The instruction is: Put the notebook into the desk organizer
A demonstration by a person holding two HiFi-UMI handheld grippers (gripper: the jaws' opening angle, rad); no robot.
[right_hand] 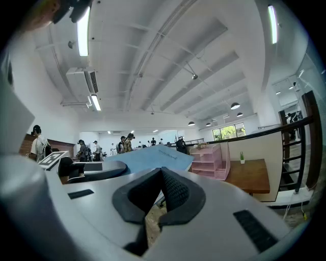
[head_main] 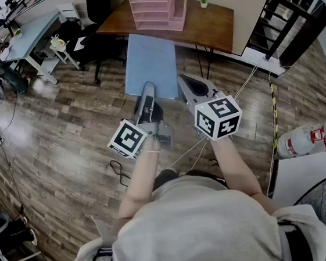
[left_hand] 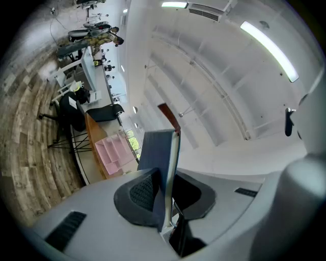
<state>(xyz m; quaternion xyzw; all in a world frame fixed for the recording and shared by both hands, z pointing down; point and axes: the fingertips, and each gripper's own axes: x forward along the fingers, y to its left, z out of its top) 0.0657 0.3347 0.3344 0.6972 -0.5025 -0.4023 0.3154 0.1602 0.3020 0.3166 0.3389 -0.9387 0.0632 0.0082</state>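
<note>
Head view: left tool (head_main: 147, 91) clamped on near edge of blue notebook (head_main: 149, 61), which is held out roughly level in air above wooden floor (head_main: 64, 138). Pink desk organizer (head_main: 158, 7) sits on brown surface (head_main: 212, 25) ahead, apart from notebook. Small potted plant (head_main: 204, 0) to organizer's right. Left gripper view: notebook edge pinched between both pads. Right tool (head_main: 185, 80) just beside notebook's right near corner; contact unclear. Right gripper view: jaws together, nothing between them.
</note>
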